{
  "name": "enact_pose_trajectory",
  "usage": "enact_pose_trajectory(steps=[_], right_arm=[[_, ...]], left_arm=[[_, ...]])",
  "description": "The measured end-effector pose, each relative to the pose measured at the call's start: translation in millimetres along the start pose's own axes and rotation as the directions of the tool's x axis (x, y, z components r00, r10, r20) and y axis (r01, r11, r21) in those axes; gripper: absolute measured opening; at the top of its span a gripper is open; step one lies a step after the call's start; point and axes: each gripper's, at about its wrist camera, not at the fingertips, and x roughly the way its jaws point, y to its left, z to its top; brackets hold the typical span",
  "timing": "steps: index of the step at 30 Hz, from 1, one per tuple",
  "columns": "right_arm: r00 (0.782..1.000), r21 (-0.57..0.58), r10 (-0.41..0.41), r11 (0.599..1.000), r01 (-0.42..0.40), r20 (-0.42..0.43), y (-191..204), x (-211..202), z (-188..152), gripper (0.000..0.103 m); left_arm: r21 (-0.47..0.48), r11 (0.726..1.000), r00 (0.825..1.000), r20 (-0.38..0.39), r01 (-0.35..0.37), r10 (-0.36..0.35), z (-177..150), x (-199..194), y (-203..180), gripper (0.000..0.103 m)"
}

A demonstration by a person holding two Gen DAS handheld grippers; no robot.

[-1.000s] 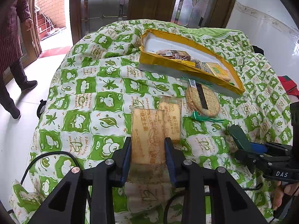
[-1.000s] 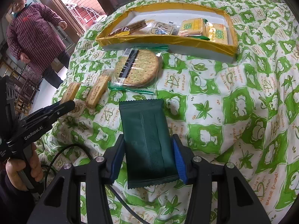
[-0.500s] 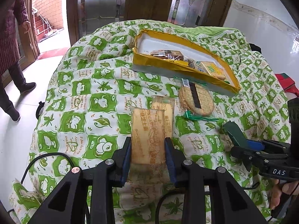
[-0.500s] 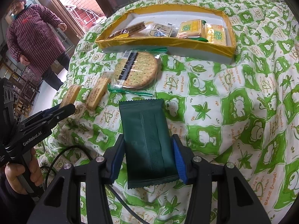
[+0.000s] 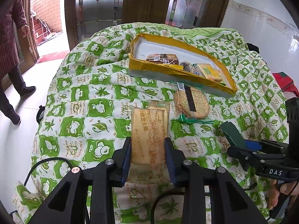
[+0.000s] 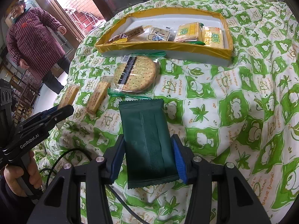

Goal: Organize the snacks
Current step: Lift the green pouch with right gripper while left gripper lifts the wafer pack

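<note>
My left gripper (image 5: pixel 148 149) is shut on a tan cracker packet (image 5: pixel 148 130) and holds it above the cloth. My right gripper (image 6: pixel 147 149) is shut on a dark green snack pouch (image 6: pixel 147 136); it also shows in the left wrist view (image 5: pixel 232 135). A second tan cracker packet (image 6: pixel 98 97) and a round cracker pack (image 6: pixel 135 74) lie on the cloth in front of the yellow-rimmed tray (image 6: pixel 168 46). The tray (image 5: pixel 158 67) holds several packets.
A green-and-white patterned cloth (image 6: pixel 233 102) covers the table. A person in a red checked coat (image 6: pixel 35 43) stands at the far left by the doors. A black cable (image 5: pixel 46 163) hangs at the near left edge.
Both grippers have lifted and pulled back a little with their packets still held. The tray and loose packs have not moved.
</note>
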Motion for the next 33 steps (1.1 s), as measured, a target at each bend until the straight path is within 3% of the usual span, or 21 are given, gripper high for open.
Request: enact_pose_trajectory(steps=[33], right_arm=[[1.000,0.016,0.008,1.000,-0.008,0.024,-2,-6,0,0.048]], left_arm=[[0.003,1.000,1.000,0.020,0.013,-0.013,16,-8,-3,0.035]])
